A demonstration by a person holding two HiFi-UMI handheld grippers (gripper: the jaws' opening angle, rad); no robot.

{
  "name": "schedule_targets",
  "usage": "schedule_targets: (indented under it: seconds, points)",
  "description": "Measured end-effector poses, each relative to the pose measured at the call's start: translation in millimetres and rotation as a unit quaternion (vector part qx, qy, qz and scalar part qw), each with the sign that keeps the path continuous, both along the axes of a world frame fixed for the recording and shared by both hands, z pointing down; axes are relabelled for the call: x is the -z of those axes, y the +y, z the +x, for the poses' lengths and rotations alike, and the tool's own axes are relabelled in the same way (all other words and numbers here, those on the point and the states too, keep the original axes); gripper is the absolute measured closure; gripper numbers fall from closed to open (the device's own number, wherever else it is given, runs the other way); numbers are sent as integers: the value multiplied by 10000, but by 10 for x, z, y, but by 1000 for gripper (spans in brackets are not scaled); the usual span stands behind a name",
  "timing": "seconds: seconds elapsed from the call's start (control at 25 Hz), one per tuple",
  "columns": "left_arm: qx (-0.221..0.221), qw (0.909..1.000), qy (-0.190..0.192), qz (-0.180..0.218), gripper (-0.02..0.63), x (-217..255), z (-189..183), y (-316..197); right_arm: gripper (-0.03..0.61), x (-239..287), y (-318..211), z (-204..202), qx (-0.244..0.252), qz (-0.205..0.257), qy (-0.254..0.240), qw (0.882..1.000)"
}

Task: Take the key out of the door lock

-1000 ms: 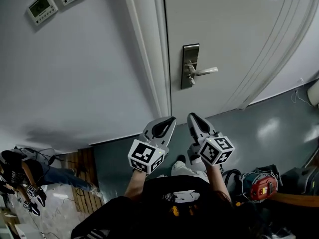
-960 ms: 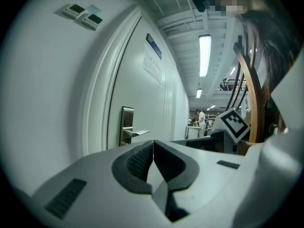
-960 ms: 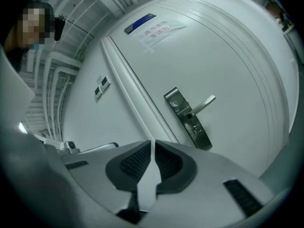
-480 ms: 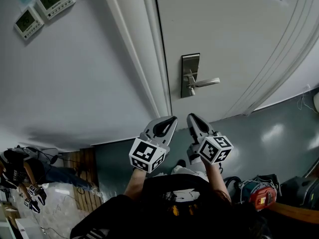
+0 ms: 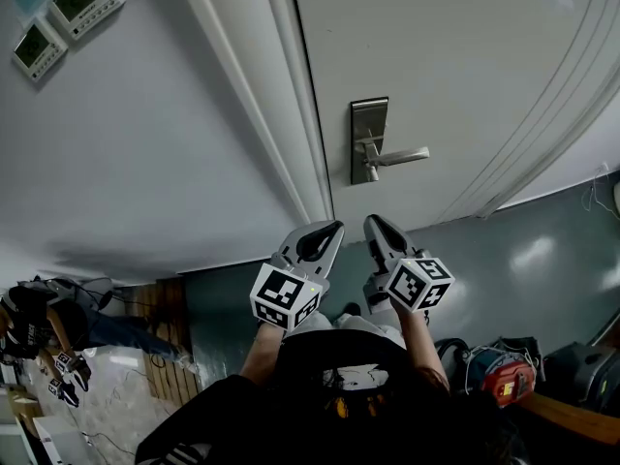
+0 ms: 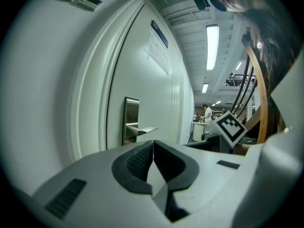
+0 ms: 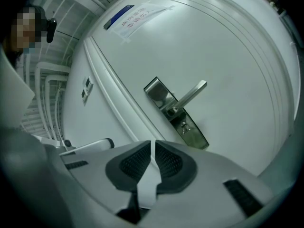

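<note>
left grey gripper [image 5: 332, 229] and right grey gripper [image 5: 372, 224] stayed shut, empty, well apart from the steel lock plate [image 5: 369, 114]; small key [image 7: 185, 126] untouched, approach barely advanced.

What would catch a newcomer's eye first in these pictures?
The left gripper and the right gripper, both shut and empty, sit side by side low in the head view, each with a black-and-white marker cube. Above them, the steel lock plate with its lever handle stands out on the white door.
</note>
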State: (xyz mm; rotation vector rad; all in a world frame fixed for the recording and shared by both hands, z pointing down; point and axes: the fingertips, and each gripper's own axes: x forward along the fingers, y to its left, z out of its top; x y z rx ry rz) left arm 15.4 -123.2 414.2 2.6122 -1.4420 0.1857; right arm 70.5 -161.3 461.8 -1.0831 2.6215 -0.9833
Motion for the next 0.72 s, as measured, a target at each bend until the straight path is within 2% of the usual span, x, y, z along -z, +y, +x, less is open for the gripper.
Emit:
schedule_targets:
  seconds: [0.6, 0.72]
  points:
    - [-415, 9991, 3, -123, 604, -39, 3, -152, 563, -188, -311, 24, -437, -327, 40, 9985]
    - [-518, 9986, -1, -128, 604, -31, -65, -205, 537, -239, -401, -5, -560, -442, -20, 9975]
